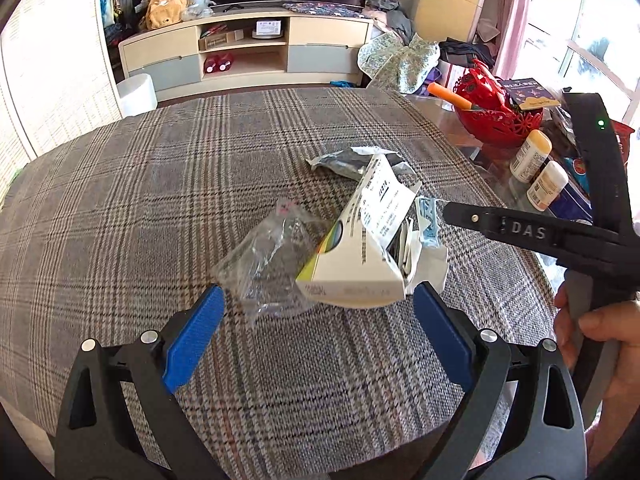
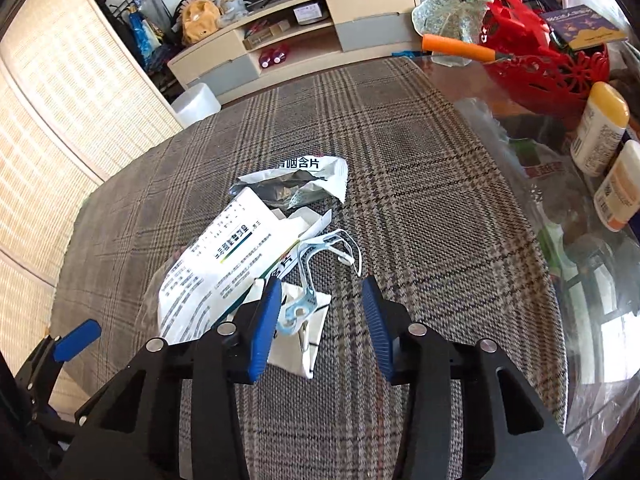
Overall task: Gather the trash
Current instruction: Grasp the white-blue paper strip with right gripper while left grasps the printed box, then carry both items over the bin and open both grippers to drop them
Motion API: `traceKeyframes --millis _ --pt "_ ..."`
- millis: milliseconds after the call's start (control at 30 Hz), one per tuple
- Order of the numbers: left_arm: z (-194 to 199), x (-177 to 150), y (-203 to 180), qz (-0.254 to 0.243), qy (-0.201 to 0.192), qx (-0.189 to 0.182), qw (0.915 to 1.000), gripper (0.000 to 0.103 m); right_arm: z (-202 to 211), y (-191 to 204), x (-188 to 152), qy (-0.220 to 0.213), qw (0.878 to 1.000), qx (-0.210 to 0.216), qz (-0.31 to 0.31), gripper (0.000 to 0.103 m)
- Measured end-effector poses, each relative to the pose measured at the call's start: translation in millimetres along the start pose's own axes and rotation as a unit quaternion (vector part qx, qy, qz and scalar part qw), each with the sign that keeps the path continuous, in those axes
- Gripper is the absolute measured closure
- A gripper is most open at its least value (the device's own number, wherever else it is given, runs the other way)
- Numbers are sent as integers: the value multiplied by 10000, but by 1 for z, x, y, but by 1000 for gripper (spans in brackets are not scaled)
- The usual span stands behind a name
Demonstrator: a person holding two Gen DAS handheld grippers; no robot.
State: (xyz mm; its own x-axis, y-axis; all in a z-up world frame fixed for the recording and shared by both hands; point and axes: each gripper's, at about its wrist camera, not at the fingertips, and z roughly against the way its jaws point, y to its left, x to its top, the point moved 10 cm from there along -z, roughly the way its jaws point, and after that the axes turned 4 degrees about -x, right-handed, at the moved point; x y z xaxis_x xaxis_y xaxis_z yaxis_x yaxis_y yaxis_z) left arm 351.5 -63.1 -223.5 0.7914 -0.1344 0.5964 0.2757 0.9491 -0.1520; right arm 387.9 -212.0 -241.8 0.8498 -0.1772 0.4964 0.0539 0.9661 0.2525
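Left wrist view shows the left gripper (image 1: 316, 312) with jaws spread wide and empty, flanking a crushed white cardboard medicine box (image 1: 360, 256) and a clear crinkled plastic bag (image 1: 268, 256) on the plaid-clothed desk (image 1: 160, 184). Only the right wrist view reveals the pale blue plastic strip (image 2: 308, 280) at 11 o'clock from the right gripper (image 2: 320, 304), whose jaws are open and empty.

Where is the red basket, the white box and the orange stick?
red basket (image 1: 500, 128), left wrist view, front wall.
white box (image 1: 352, 280), left wrist view, near side.
orange stick (image 2: 456, 47), right wrist view, middle.
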Motion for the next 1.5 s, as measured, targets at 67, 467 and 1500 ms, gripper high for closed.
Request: traceKeyframes --millis 67,467,1500 --pt "-4 3 0 -27 7 -7 10000 13 -6 4 2 70 9999 150 -16 66" --pt "-36 28 0 -48 60 19 10000 13 -19 12 7 67 9980 -157 616 101" --pt "-7 44 -43 -557 -117 -51 9984 79 68 -10 -14 -446 9952 -217 840 101"
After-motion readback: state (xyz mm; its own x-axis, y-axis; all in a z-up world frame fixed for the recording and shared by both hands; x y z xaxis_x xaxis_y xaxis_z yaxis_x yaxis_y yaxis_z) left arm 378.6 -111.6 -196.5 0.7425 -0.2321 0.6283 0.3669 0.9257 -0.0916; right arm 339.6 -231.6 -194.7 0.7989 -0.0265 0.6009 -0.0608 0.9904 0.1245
